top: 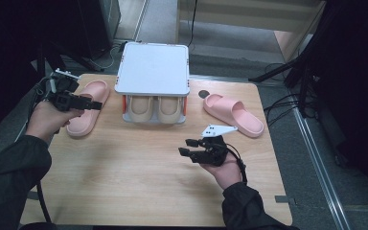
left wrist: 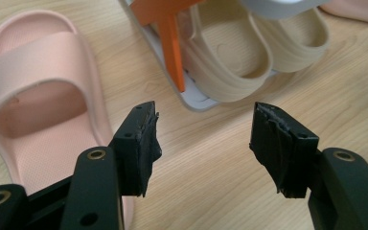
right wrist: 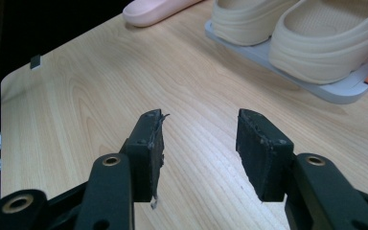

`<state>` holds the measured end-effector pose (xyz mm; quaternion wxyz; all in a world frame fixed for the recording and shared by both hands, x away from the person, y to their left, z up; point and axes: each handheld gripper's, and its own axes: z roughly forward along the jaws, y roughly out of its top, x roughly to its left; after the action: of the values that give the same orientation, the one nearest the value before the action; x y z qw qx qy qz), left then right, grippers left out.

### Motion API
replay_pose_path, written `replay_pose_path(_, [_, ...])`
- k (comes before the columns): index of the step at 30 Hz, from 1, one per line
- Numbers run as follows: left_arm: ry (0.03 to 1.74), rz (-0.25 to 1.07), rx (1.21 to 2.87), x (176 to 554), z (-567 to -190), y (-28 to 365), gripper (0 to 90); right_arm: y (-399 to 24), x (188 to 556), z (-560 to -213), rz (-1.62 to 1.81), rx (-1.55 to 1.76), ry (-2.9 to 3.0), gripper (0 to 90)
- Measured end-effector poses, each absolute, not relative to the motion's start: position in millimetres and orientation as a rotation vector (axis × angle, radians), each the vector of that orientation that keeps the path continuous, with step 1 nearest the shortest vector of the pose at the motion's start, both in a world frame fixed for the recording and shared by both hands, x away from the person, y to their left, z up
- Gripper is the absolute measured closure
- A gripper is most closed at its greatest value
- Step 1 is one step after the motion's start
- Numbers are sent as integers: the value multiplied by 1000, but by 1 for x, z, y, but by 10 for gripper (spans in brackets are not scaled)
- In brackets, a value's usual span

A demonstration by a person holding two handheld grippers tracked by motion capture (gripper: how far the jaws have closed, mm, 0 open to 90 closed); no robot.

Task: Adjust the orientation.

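Observation:
Two pink slippers lie on the wooden table (top: 139,182), one at the left (top: 84,122) and one at the right (top: 232,114). Between them stands a small rack with a white top (top: 153,67), and a beige pair of slippers (top: 155,109) sits on its lower shelf. My left gripper (top: 98,104) hovers over the left pink slipper (left wrist: 38,72), open (left wrist: 203,139) with nothing between the jaws. My right gripper (top: 186,146) is over bare table in front of the rack, open (right wrist: 199,143) and holding nothing, and points toward the beige slippers (right wrist: 316,33).
The rack has orange uprights (left wrist: 172,43) and a grey-white base tray (right wrist: 335,91). A small dark round mark (top: 203,94) sits on the table behind the right slipper. Cables and dark stands lie on the floor beyond the table's right edge.

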<state>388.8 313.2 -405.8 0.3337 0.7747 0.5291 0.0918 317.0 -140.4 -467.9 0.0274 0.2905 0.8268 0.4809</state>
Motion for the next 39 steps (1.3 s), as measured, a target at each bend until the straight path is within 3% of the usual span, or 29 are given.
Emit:
replay_pose_path(27, [1561,299,1966,422,-478,345,474,-145,317,-474,1482,922,2541,539])
replay_pose_path(39, [1604,331,1987,453,-484,344,512,-157,313,-477,1455,971,2516,537])
